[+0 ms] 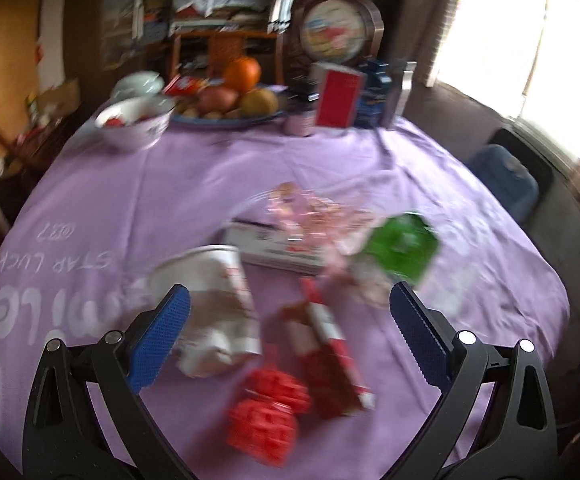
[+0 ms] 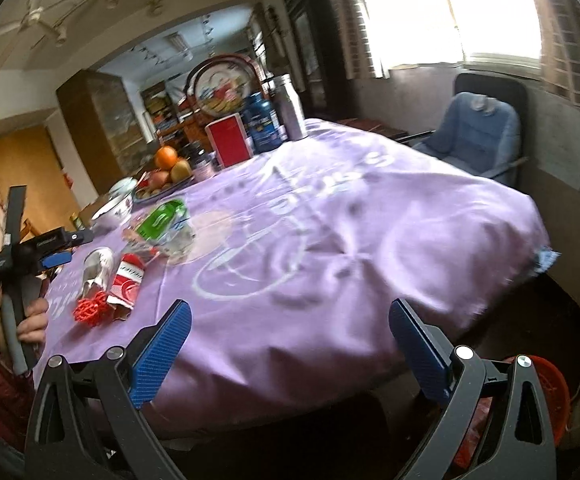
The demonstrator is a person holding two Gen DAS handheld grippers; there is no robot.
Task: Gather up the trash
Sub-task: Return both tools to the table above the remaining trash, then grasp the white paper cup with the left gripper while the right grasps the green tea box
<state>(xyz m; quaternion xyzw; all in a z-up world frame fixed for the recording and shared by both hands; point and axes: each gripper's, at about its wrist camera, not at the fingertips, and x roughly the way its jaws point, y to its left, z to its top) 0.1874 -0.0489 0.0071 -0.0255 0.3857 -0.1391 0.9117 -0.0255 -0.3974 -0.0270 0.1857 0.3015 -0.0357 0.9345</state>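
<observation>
Both hand-held grippers are hanging empty with jaws spread: the left hand-held gripper [image 1: 290,320] is hovering over trash lying untouched on the bench [image 1: 149,184] — crushed cup [image 1: 217,296], red wrapper [image 1: 326,352], red netting [image 1: 267,416], green packet [image 1: 402,244]. Collection is apparently not begun; the right hand-held gripper [image 2: 290,344] is waiting near an orange bin [image 2: 546,392] below.

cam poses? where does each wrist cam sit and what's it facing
Left wrist: on the left tool, angled down at the trash pile: paper cup, red net, green wrapper. Own blue fingers show, open.
Right wrist: on the right tool, near the table edge, facing across the purple cloth; the left tool and hand show.
Shared: trash pile, fruit plate.
</observation>
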